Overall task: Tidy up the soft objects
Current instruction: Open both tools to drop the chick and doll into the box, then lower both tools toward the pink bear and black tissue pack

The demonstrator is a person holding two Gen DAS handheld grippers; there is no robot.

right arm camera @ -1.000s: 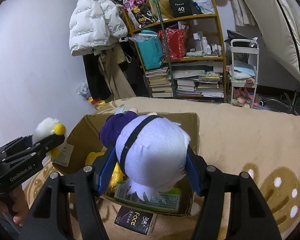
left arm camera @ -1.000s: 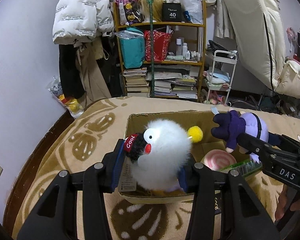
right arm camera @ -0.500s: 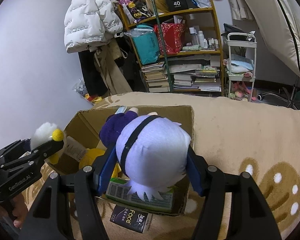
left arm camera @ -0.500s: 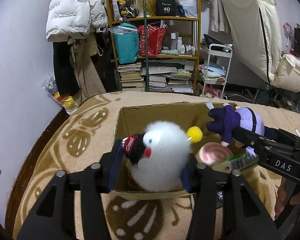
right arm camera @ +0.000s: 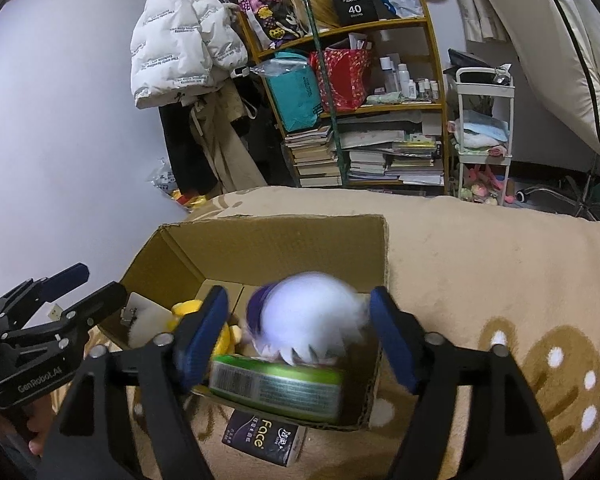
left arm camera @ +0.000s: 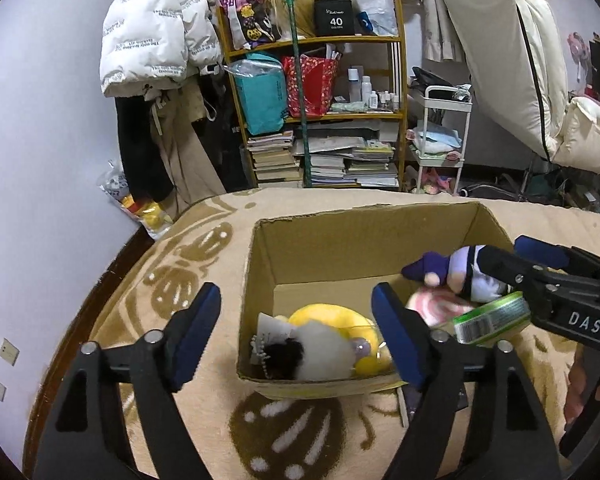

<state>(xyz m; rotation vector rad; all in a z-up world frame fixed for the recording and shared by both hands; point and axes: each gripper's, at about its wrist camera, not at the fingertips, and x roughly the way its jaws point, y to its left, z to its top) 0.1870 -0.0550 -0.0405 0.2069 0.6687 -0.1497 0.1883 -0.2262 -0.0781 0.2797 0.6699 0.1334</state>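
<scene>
An open cardboard box (left arm camera: 364, 236) (right arm camera: 260, 240) stands on the beige blanket. My left gripper (left arm camera: 296, 332) is open above the box's near left corner. The white fluffy plush (left arm camera: 320, 354) lies in the box beside a yellow plush (left arm camera: 332, 318). My right gripper (right arm camera: 296, 336) is open over the box's right side. The purple-and-white plush (right arm camera: 308, 316) (left arm camera: 460, 272) is blurred between its jaws, free of the pads, dropping into the box. A pink swirl plush (left arm camera: 432, 304) and a green pack (right arm camera: 276, 390) (left arm camera: 488, 320) lie in the box.
A dark "Face" packet (right arm camera: 264, 434) lies on the blanket (right arm camera: 480, 280) in front of the box. Beyond the bed stand a cluttered bookshelf (left arm camera: 320, 120), a white trolley (left arm camera: 440, 140), hanging coats (left arm camera: 152, 48) and a leaning mattress (left arm camera: 512, 52).
Both grippers opened. The white fluffy plush fell from the left gripper into the box. The purple plush has left the right gripper's pads and is falling.
</scene>
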